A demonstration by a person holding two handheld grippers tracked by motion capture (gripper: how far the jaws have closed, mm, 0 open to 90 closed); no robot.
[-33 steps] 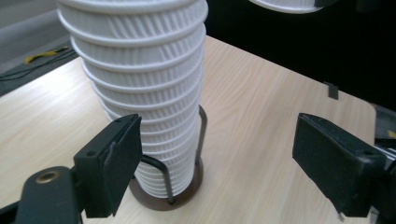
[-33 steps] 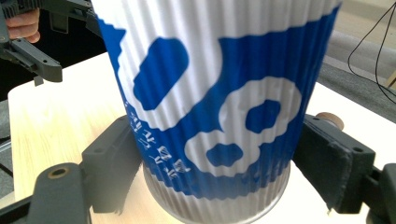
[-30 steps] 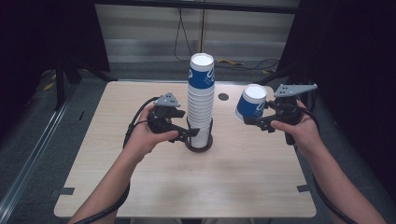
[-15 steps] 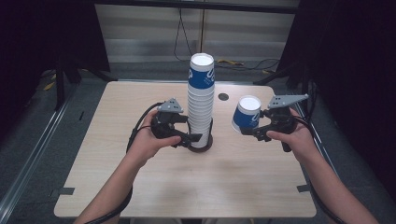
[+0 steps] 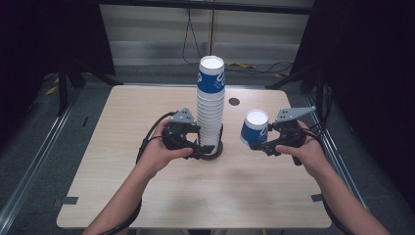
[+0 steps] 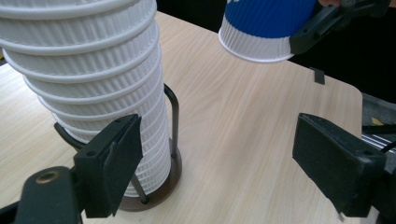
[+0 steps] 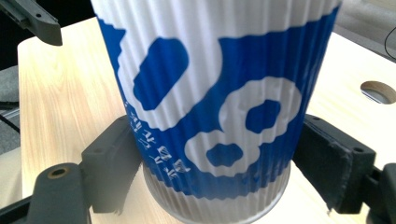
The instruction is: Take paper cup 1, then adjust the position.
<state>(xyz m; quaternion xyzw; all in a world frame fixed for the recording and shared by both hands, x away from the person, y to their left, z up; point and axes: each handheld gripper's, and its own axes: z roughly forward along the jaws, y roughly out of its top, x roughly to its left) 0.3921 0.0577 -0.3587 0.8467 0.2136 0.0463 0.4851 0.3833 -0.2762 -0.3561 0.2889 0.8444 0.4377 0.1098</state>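
Ribbed paper cup [image 5: 255, 128], blue with white shapes and white band at rim, inverted, clamped by right gripper [image 5: 268, 144] above table [image 5: 147, 196], beside cup stack [image 5: 210, 107], left gripper [image 5: 198, 147] spread open at stack's foot

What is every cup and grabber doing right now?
Single cup: upside down, gripped in the air, off the table.
Cup stack: upside down, upright in its holder.
Wire holder: standing on the table, stack inside.
Right gripper: shut on the single cup.
Left gripper: open, beside the stack's base.
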